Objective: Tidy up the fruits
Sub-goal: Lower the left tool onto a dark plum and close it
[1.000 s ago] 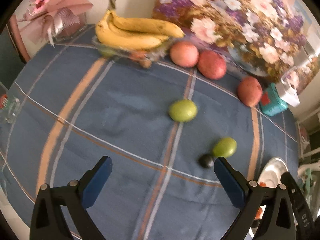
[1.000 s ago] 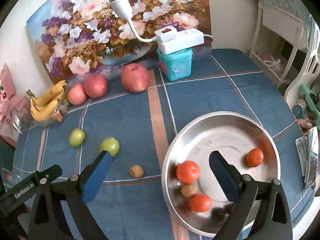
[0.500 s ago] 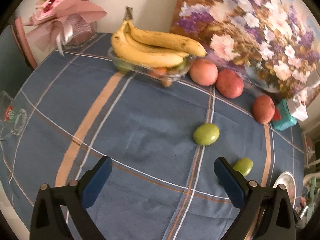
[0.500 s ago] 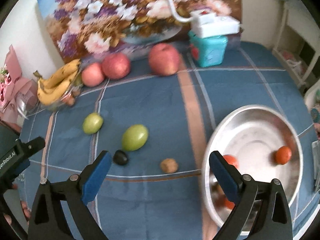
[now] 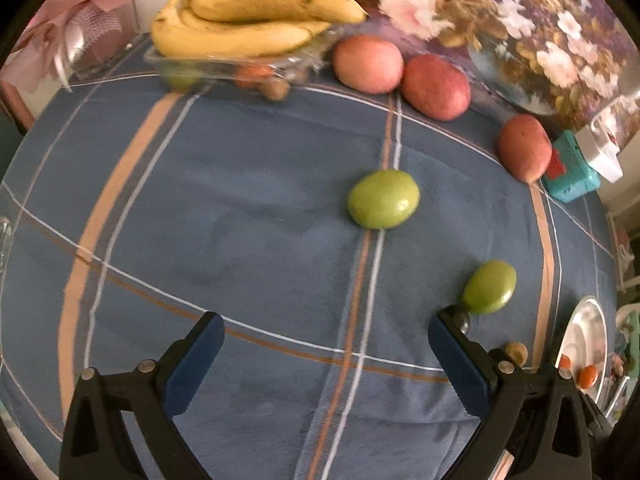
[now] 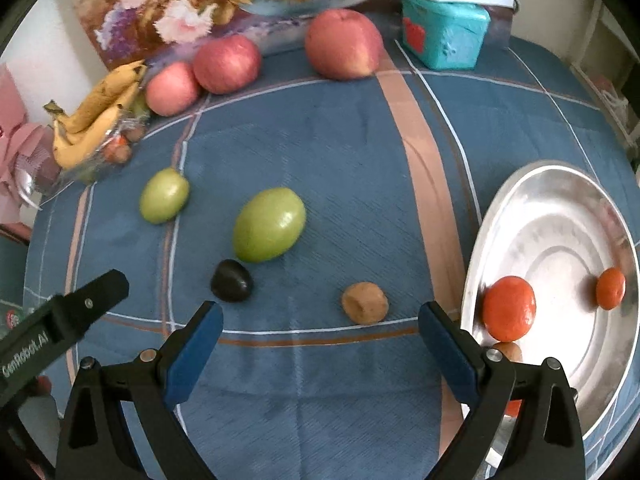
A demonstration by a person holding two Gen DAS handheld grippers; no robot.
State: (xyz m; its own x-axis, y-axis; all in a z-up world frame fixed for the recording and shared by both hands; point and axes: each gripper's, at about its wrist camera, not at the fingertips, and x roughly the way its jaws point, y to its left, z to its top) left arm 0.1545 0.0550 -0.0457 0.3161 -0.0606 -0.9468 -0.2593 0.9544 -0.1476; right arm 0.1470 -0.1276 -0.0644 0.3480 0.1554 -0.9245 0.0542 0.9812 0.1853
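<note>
The left tool hung above the blue plaid cloth of the counter with its blue fingers spread wide apart and nothing between them. In the right wrist view, the farthest left things were the bananas, lying over a clear tray at the counter's back edge. Next to them stood a pink apple touching a red apple, with a third apple farther right, near a teal box. On the open cloth lay a small green fruit, then a larger green fruit, and just beside its lower end a dark plum. Right of the plum, apart from it, sat a brown nut-like fruit. The right tool hovered low over the cloth in front of these, its fingers likewise wide apart and holding nothing; the plum lay just ahead of its left finger and the brown fruit ahead of the gap. At the far right, a metal plate held a large orange and a smaller orange, apart from each other, with another brown fruit partly hidden behind the right finger.
</note>
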